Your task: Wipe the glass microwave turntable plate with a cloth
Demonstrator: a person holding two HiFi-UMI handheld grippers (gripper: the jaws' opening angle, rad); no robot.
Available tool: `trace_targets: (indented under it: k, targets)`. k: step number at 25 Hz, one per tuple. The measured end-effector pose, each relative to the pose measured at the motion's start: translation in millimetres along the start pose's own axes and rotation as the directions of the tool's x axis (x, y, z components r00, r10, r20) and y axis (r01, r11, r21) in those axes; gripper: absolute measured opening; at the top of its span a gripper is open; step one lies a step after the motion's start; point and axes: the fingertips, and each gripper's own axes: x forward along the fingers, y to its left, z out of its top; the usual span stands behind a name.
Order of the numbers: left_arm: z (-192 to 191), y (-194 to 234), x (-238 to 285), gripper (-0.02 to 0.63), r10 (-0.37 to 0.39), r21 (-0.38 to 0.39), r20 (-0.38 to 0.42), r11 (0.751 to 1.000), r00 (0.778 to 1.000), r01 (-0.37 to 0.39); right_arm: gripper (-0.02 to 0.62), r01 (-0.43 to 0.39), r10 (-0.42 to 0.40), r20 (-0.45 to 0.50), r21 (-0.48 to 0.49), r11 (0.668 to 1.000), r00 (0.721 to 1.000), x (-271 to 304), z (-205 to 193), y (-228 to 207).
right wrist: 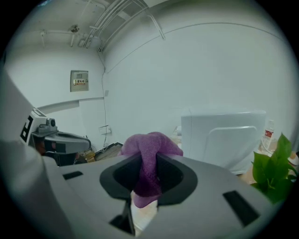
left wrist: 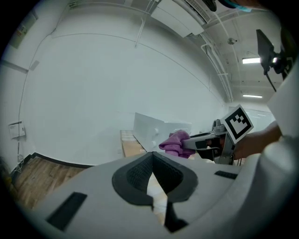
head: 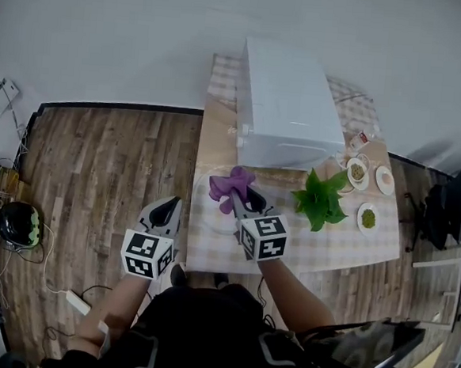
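Note:
A clear glass turntable plate (head: 209, 211) lies faintly visible on the checked tablecloth (head: 321, 246), in front of the microwave. My right gripper (head: 244, 195) hangs over it, shut on a purple cloth (head: 231, 182). In the right gripper view the cloth (right wrist: 148, 147) bunches up between the jaws of the right gripper (right wrist: 148, 162). My left gripper (head: 167, 208) is off the table's left edge, above the wood floor. The left gripper (left wrist: 152, 157) has its jaws together at the tips, with nothing in them. The left gripper view shows the cloth (left wrist: 174, 143) to the right.
A white microwave (head: 288, 104) stands at the back of the table. A green plant (head: 321, 199) stands right of the plate, with three small dishes (head: 368, 219) beyond it. Cables and a power strip (head: 76, 302) lie on the floor at left.

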Motion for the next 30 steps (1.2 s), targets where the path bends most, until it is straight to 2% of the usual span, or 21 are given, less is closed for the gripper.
trace_targets:
  k: [4,11,17,22,30]
  targets:
    - [-11.6,3.9,10.4,0.008,0.042,-0.027,-0.021,0.999,0.999,-0.043,0.094,-0.077,0.075,-0.054,-0.029,0.997,0.996,28.1,-12.9,-1.8]
    - [-36.6,14.6,18.3,0.009,0.121,-0.062,-0.076,0.99,0.99,-0.126,0.094,-0.17,0.16,-0.151,-0.054,0.984,0.975,78.0,-37.2,-0.1]
    - [-43.4,24.9,20.0,0.008,0.181,-0.099,-0.08,0.977,0.98,-0.189,0.094,-0.215,0.183,-0.241,-0.115,0.97,0.953,115.6,-63.9,1.6]
    - [-48.5,21.4,19.8,0.009,0.175,-0.069,-0.104,0.981,0.979,-0.182,0.094,-0.223,0.175,-0.302,-0.13,0.966,0.937,138.2,-86.3,-0.6]
    - [-62.0,31.2,11.4,0.009,0.149,-0.074,-0.129,0.984,0.98,-0.159,0.094,-0.224,0.173,-0.38,-0.094,0.97,0.909,157.6,-111.2,17.4]
